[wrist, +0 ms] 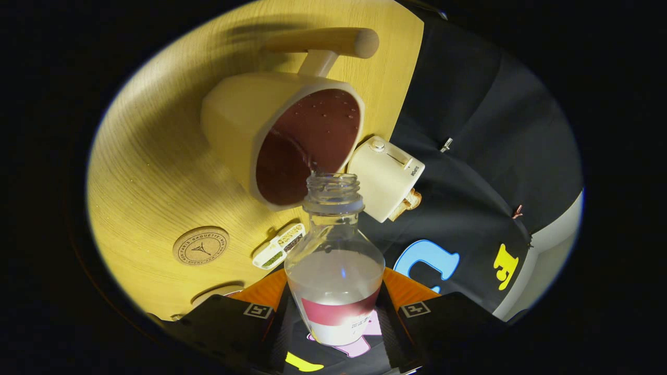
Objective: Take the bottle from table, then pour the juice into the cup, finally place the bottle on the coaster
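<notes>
There is one camera, and it rides on the claw (333, 312), looking forward along the two fingers (234, 323) that show at the near end of its sight. It sits very close to the bottle (333, 271) pressed between those fingers, whose open neck points away from the lens. The lens is a fisheye, so the worktop (156, 156) bulges and bends round. The whole view is rolled hard to one side: the worktop stands like a wall on one flank and the cup (292, 140) appears to lie sideways, its mouth just beyond the bottle's neck. The booth's dark cloth wall (484, 146) takes the other flank.
</notes>
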Available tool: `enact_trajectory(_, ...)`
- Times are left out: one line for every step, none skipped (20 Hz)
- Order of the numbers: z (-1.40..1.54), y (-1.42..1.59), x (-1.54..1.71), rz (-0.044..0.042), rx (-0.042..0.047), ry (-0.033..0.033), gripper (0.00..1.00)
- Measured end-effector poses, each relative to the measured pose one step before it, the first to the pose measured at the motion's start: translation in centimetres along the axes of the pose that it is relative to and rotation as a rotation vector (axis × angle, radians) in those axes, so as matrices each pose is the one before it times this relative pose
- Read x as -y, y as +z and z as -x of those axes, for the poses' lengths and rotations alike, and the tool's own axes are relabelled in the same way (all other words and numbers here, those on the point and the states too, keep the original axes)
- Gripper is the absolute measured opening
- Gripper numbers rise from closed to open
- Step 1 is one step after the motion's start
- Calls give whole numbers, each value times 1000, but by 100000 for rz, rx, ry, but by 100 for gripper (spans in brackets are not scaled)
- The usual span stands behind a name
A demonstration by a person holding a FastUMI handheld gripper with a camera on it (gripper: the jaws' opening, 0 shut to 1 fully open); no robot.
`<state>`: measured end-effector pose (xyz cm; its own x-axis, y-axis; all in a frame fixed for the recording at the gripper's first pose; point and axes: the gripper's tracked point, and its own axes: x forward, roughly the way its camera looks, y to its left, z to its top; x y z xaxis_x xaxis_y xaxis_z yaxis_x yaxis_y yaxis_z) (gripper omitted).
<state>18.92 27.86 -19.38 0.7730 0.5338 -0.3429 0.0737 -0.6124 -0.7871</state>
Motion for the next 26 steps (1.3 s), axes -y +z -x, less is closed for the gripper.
enact_trajectory(-90, 68, 86, 597, 15, -389, 73)
enact_trajectory(-90, -100, 114, 724, 39, -326, 73)
enact_trajectory(-71, -23, 99, 778, 52, -73, 73)
enact_trajectory(2, -121, 172, 1041, -118, -112, 73)
enact_trajectory(-92, -112, 47, 955, -193, -58, 73)
enact_trajectory(-6, -140, 111, 713, -86, 79, 73)
enact_trajectory(19, -217, 57, 504, -2, -38, 73)
enact_trajectory(149, -87, 54, 621, 48, -97, 73)
enact_trajectory(144, 68, 1, 725, 25, -265, 73)
enact_trajectory(95, 15, -57, 549, -98, -53, 73)
enact_trajectory(-101, 6, 28, 452, -40, 114, 73)
enact_trajectory(-47, 22, 112, 540, 88, -223, 73)
enact_trajectory(-52, 37, 152, 481, 103, -103, 73)
enact_trajectory(47, 117, 154, 458, 253, -313, 73)
enact_trajectory(80, 295, 299, 696, 584, -354, 73)
enact_trajectory(102, 236, 384, 856, 990, -865, 73)
enact_trajectory(121, 379, 464, 1226, 1392, -1317, 73)
enact_trajectory(158, 250, 398, 1586, 1071, -1155, 73)
enact_trajectory(29, 188, 429, 1799, 889, -974, 73)
enact_trajectory(-13, 33, 296, 1318, 159, -430, 73)
enact_trajectory(-150, -146, 130, 511, -222, -70, 73)
enact_trajectory(-17, -59, 177, 217, -338, -89, 73)
enact_trajectory(-139, -12, 153, 222, -382, -60, 74)
enact_trajectory(-63, 29, 127, 461, 88, -41, 74)
enact_trajectory(2, 242, 85, 926, 417, -77, 73)
enact_trajectory(127, 205, 47, 1351, 703, 30, 73)
